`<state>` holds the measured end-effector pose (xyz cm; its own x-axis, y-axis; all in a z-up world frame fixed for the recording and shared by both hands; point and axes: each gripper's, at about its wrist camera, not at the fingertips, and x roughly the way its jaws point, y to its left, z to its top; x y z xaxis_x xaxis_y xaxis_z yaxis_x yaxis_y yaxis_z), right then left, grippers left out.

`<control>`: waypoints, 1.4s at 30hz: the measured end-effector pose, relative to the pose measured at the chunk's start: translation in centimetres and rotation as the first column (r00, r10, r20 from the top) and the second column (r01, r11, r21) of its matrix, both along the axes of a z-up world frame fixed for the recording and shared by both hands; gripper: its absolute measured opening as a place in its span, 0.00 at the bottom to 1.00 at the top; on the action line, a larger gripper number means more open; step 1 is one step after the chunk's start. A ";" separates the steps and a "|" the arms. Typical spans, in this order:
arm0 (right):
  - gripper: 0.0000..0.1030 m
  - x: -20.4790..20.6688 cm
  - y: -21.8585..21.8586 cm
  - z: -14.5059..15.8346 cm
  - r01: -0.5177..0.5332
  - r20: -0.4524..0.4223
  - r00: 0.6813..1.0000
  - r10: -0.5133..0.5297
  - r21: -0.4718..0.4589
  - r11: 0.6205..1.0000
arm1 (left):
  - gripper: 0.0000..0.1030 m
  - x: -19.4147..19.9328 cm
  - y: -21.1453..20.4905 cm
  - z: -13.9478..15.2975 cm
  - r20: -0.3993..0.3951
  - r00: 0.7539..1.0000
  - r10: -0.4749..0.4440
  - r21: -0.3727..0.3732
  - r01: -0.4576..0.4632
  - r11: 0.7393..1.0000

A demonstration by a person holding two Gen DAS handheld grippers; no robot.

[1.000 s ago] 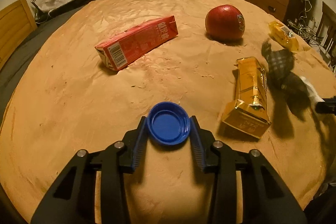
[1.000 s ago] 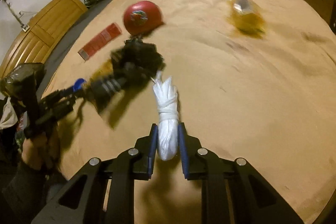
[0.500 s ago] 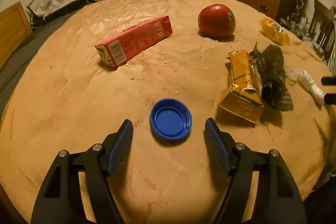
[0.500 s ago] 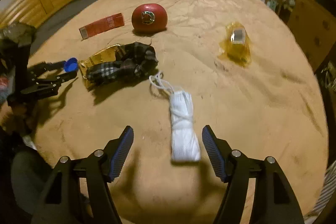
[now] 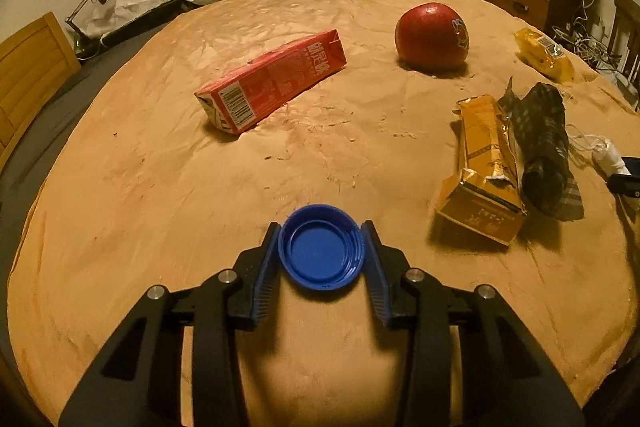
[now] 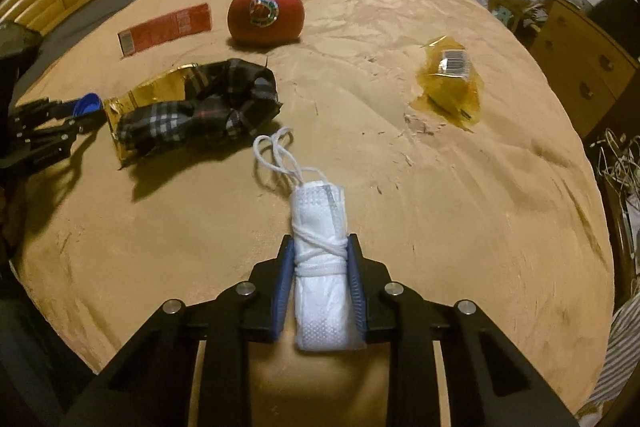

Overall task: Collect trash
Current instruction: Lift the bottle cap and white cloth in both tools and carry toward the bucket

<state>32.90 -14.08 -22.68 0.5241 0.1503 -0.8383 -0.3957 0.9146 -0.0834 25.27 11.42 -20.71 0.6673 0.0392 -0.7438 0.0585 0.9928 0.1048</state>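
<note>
My left gripper [image 5: 321,254] is closing on the blue cap [image 5: 321,253] low-centre in frame, my right gripper [image 6: 320,281] clamps the rolled white mask [image 6: 320,267], long axis along the fingers, loops toward upper frame, both on the tan table [image 5: 160,187]

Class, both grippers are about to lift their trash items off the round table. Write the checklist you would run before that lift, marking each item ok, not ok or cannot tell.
1. Left gripper around the blue cap: jaws closing, pads at both sides of the rim. Ok.
2. Right gripper shut on the rolled white mask: pads squeeze its middle. Ok.
3. Mask strings loose, trailing toward the plaid cloth: cannot tell if they will snag.
4. Cap apart from the gold carton: ok.
5. Apple away from both grips: ok.
6. Bin for the trash in view: not ok, none shows.
</note>
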 end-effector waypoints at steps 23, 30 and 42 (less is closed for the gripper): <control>0.26 -14.0 1.0 12.3 0.024 0.416 0.898 -0.142 0.277 0.961 | 0.38 -12.7 -8.2 13.5 0.377 0.922 0.092 -0.020 -0.091 0.996; 0.26 -17.1 0.4 15.1 0.027 0.491 0.853 -0.177 0.298 0.954 | 0.38 -14.3 -10.0 15.6 0.444 0.888 0.120 -0.028 -0.120 0.992; 0.26 -19.0 -0.6 16.8 0.029 0.500 0.846 -0.184 0.301 0.953 | 0.38 -15.0 -12.4 16.4 0.450 0.889 0.084 -0.013 -0.087 0.996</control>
<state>13.88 -14.63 -5.88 0.8939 0.2480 -0.3734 -0.2636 0.9646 0.0096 10.28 -0.94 -4.28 0.9242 0.1152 -0.3640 -0.0815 0.9909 0.1068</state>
